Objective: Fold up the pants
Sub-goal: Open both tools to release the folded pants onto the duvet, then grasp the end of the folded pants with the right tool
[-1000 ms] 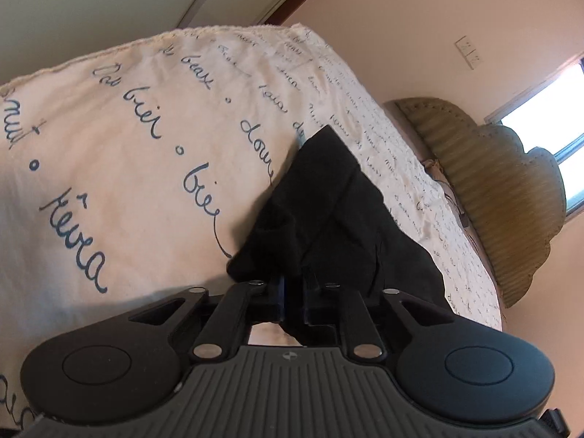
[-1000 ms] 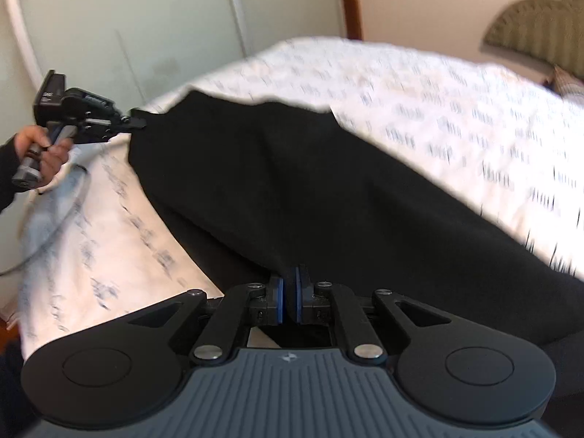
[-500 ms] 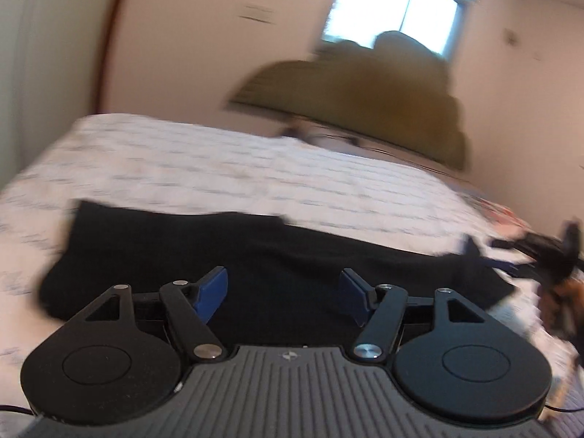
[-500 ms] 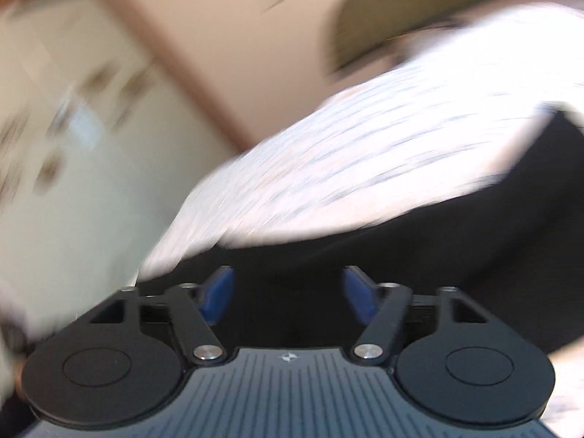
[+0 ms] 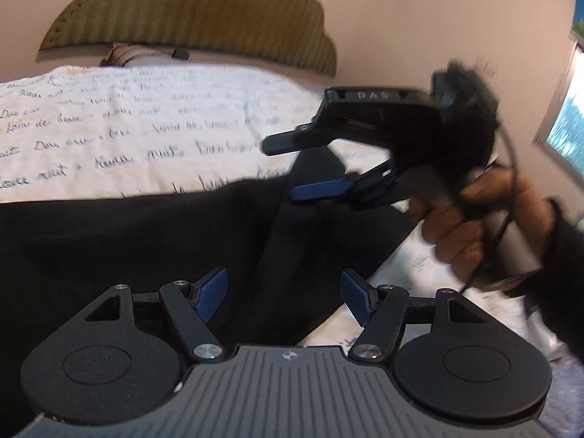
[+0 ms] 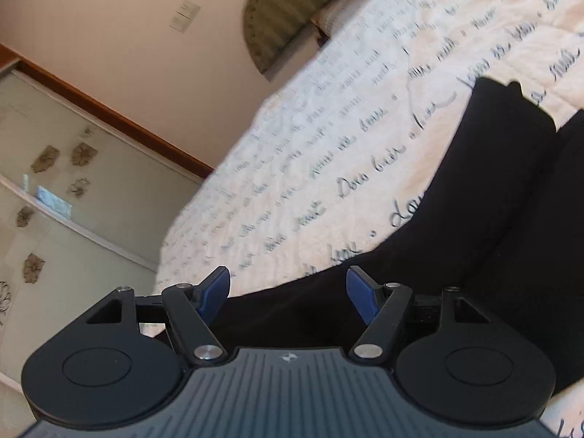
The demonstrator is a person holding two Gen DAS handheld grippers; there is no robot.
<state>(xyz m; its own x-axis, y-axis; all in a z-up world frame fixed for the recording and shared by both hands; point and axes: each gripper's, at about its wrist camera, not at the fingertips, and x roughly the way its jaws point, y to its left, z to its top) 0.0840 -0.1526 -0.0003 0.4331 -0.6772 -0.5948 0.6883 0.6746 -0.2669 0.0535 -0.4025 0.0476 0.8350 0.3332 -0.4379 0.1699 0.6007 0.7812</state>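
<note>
Pants (image 5: 153, 241), black, lie spread flat on the bed (image 5: 109, 135), over the cream bedspread with its handwritten script, and neither tool has hold of them. The left tongs (image 5: 284, 297) hang just above the dark cloth with both blue pads spread wide, nothing between them. The right tongs (image 5: 314, 166) show up across the left wrist view, gripped in the person's right hand (image 5: 471, 226), jaws parted too and empty, poised over the far part of the garment.

From the right wrist view those right tongs (image 6: 288, 292) sit over one end of the fabric, where a rounded black edge (image 6: 511, 102) reaches out onto the bedspread.

This reads as a pause between folds: the cloth is laid down and both tools are free. The next move calls for a fresh pinch on an edge or corner, each tool taking its own end so the layer lifts evenly.

There is room to work with. The bedspread runs bare beyond the pants toward the headboard (image 5: 197, 18), and the near fabric edge runs diagonally just by the left tool. The two tools are near each other, so watch the crossing.
</note>
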